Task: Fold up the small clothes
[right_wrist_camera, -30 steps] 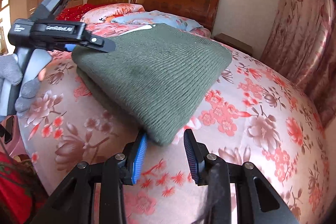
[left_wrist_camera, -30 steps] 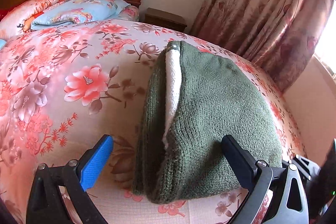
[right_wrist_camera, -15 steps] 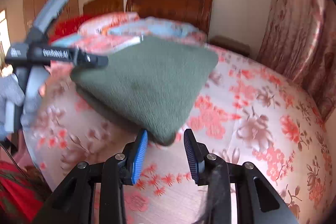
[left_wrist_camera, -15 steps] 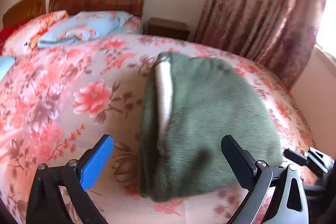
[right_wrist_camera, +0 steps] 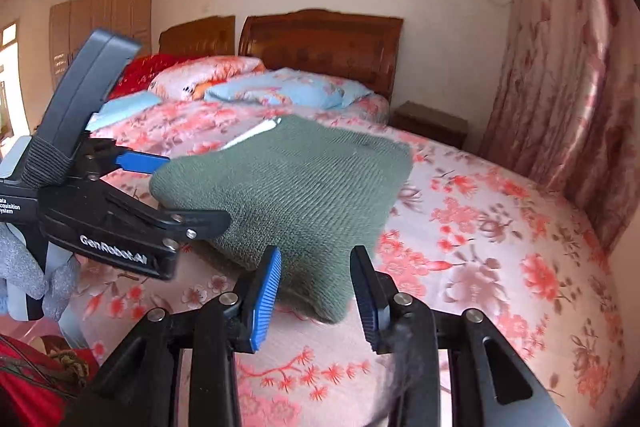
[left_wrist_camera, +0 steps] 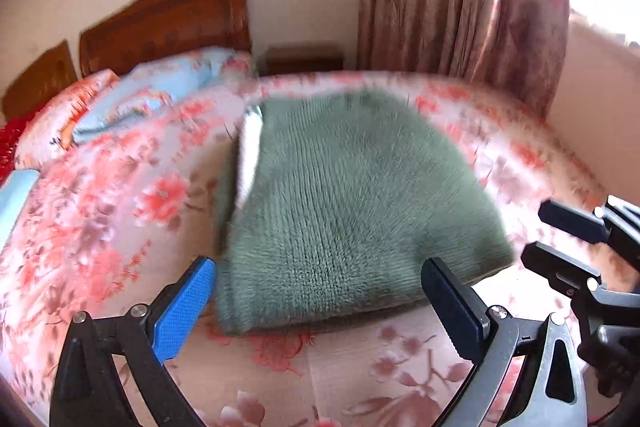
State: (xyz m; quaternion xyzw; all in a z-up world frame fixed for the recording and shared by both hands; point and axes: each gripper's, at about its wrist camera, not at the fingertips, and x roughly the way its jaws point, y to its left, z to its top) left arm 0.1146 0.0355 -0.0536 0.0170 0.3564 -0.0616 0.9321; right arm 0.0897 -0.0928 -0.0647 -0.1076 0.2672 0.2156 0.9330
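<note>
A folded green knit garment (left_wrist_camera: 340, 203) with a white lining strip at its left edge lies flat on the floral bedspread (left_wrist_camera: 120, 227). My left gripper (left_wrist_camera: 320, 307) hovers open and wide over the garment's near edge, touching nothing. In the right wrist view the garment (right_wrist_camera: 296, 187) lies ahead, and its near corner shows between the fingers of my right gripper (right_wrist_camera: 316, 291). Those fingers stand partly open and the pads do not press on the cloth. The left gripper (right_wrist_camera: 198, 189) hangs at the garment's left side, held by a grey-gloved hand (right_wrist_camera: 24, 267).
Pillows (right_wrist_camera: 280, 91) and a wooden headboard (right_wrist_camera: 320, 43) lie at the far end of the bed. A nightstand (right_wrist_camera: 432, 123) and floral curtains (right_wrist_camera: 568, 67) stand to the right. The right gripper (left_wrist_camera: 534, 231) shows at the right edge of the left wrist view. Red cloth (right_wrist_camera: 28, 379) sits low at the left.
Both grippers have drawn back and upward from the garment, and the left one has rolled. The garment has stayed flat on the bed. Neither gripper's opening has changed.
</note>
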